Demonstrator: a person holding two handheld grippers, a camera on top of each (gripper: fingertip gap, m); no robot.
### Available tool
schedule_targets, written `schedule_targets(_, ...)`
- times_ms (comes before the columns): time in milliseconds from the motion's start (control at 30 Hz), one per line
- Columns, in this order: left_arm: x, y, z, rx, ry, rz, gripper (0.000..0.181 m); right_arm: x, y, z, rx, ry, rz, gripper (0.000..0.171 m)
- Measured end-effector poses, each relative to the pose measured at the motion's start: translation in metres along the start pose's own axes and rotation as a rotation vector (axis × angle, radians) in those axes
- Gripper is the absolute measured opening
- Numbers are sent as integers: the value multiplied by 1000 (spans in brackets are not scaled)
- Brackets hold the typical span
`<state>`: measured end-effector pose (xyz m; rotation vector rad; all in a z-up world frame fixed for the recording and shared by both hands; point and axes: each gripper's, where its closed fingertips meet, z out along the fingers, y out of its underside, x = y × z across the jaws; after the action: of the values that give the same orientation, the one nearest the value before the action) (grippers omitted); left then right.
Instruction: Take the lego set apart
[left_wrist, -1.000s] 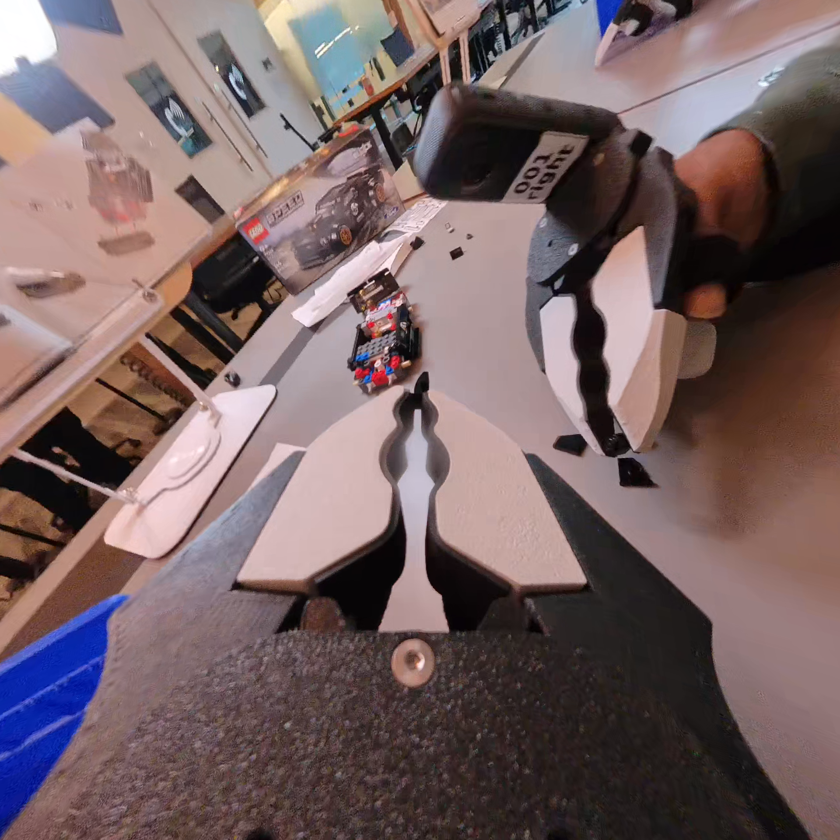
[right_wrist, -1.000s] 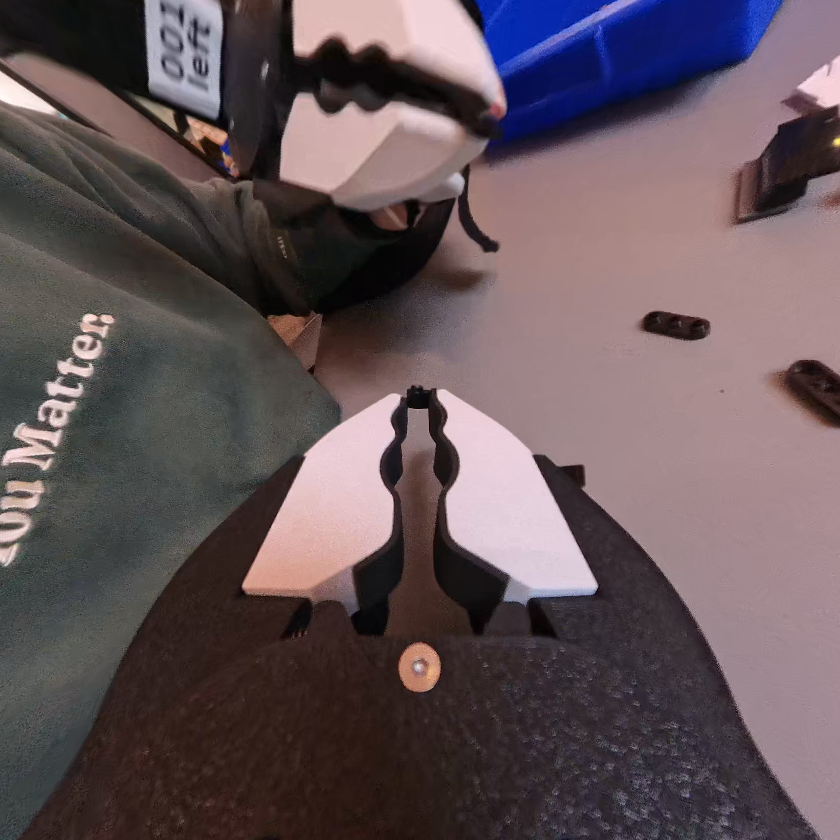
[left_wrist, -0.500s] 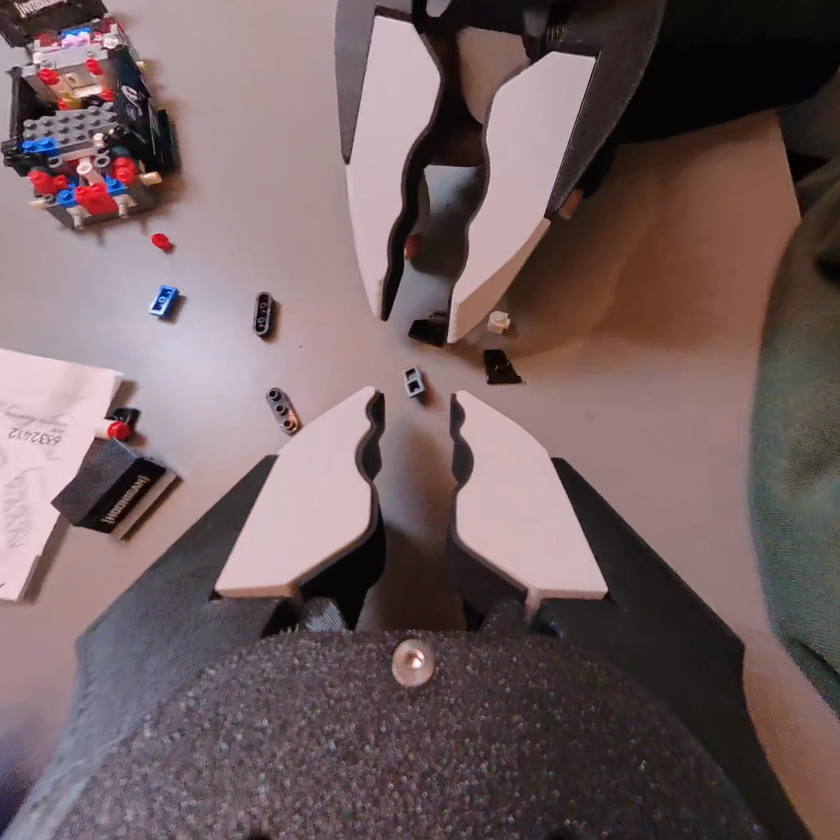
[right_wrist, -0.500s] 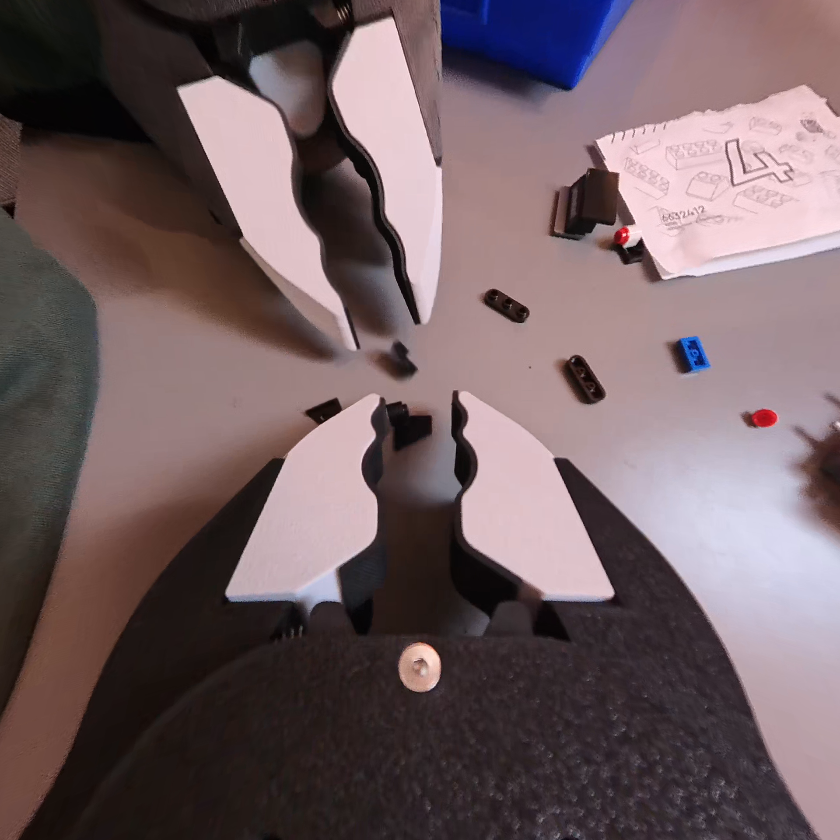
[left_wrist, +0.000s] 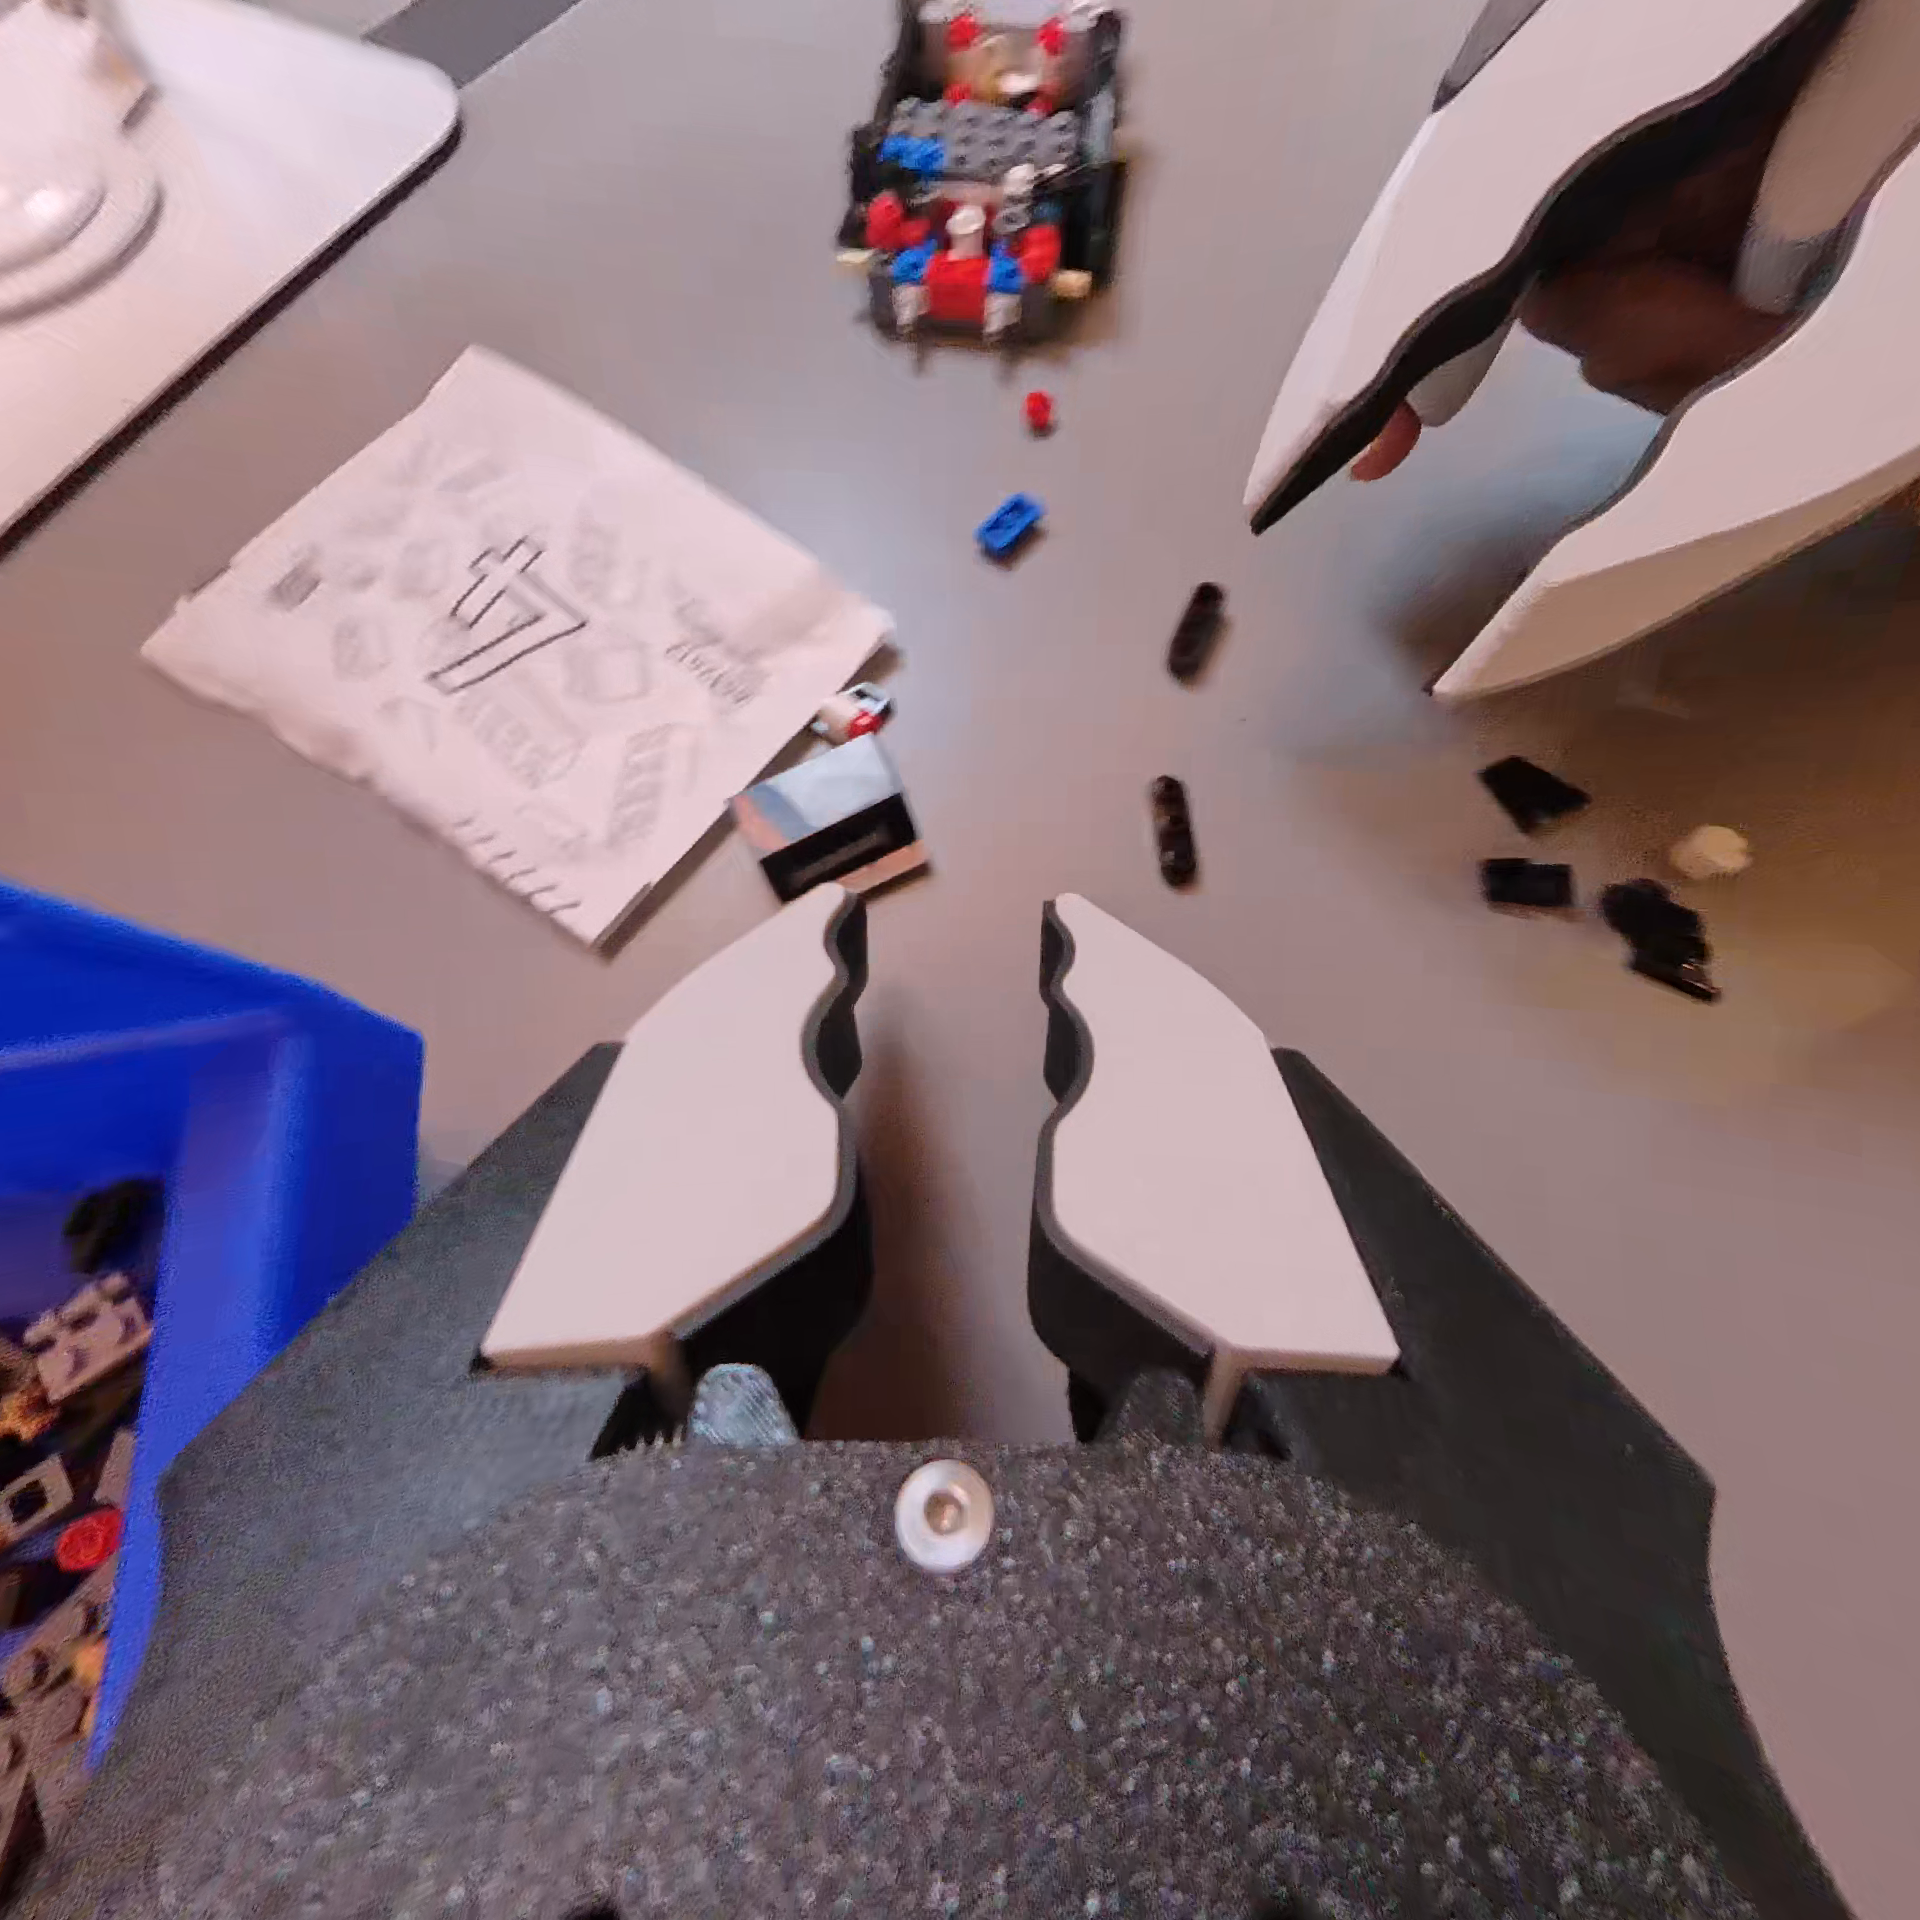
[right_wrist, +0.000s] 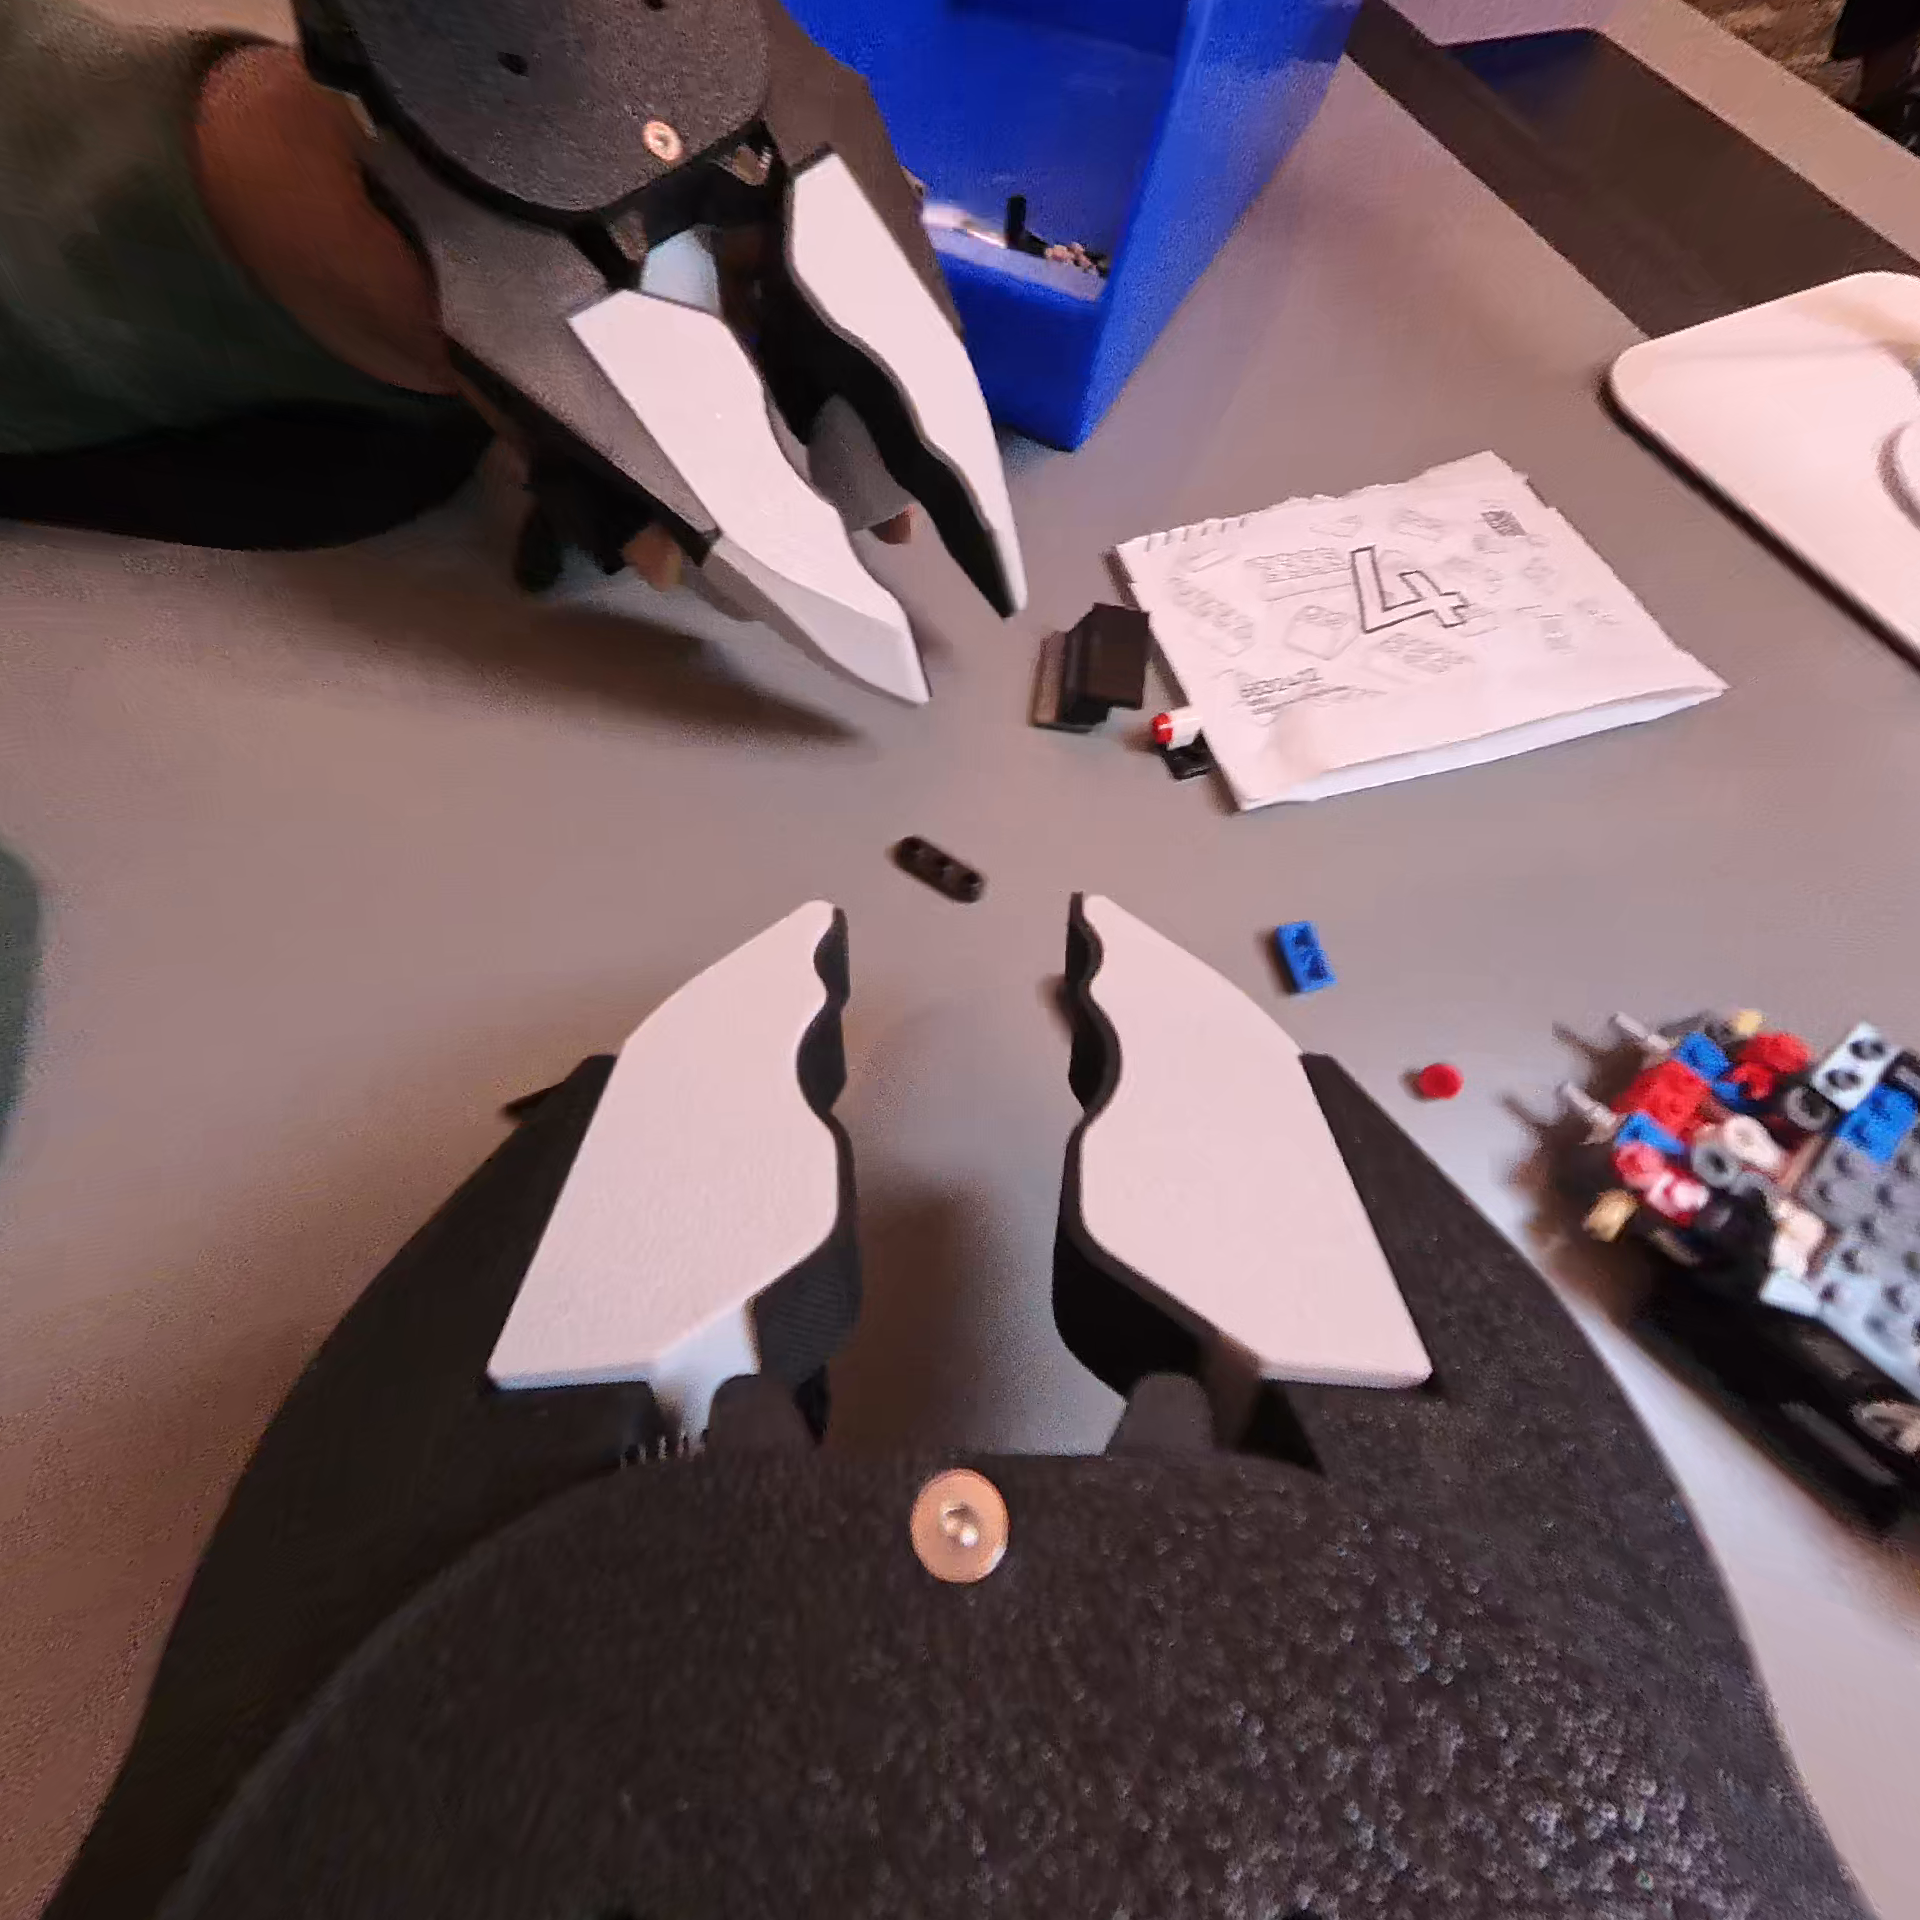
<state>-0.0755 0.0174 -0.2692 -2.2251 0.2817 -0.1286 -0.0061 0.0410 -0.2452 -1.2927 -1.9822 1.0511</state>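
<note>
Both of your claws have pulled back from the small black pieces they hung over a moment ago. Your left claw (left_wrist: 948, 914) is spread with nothing between its fingers, and your right claw (right_wrist: 956, 914) is spread the same way. Only your left view shows the black bits (left_wrist: 1527, 883) and a pale piece (left_wrist: 1709, 850) lying together on the table (left_wrist: 623, 260), and the jumble of bricks inside the blue bin (left_wrist: 260, 1143). Your right view shows that bin (right_wrist: 1101, 208) from outside. The lego set (left_wrist: 987, 197), a half-stripped car of grey, red and blue bricks, sits beyond a loose blue plate (left_wrist: 1010, 525).
</note>
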Motion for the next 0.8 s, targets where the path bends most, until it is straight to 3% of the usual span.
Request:
schedule_targets(333,-25,-5,23,-20,-103,-48,50,39,-16,67,-180,-55,-145,38)
schedule_targets(400,-22,-4,29,-53,-79,-28,37,40,-14,67,-173,-48,-134,37)
schedule_targets(467,-19,-4,28,-54,-53,-1,36,38,-14,62,-148,-49,-119,37)
schedule_targets(567,-11,-23,12,77,-23,86,35,27,-23,46,-80,-113,-29,37)
schedule_targets(733,9,-54,-12,206,-191,422,35,13,-56,21,106,-210,241,34)
schedule_targets(800,20,-60,-14,216,-240,525,35,7,-63,17,159,-240,316,26)
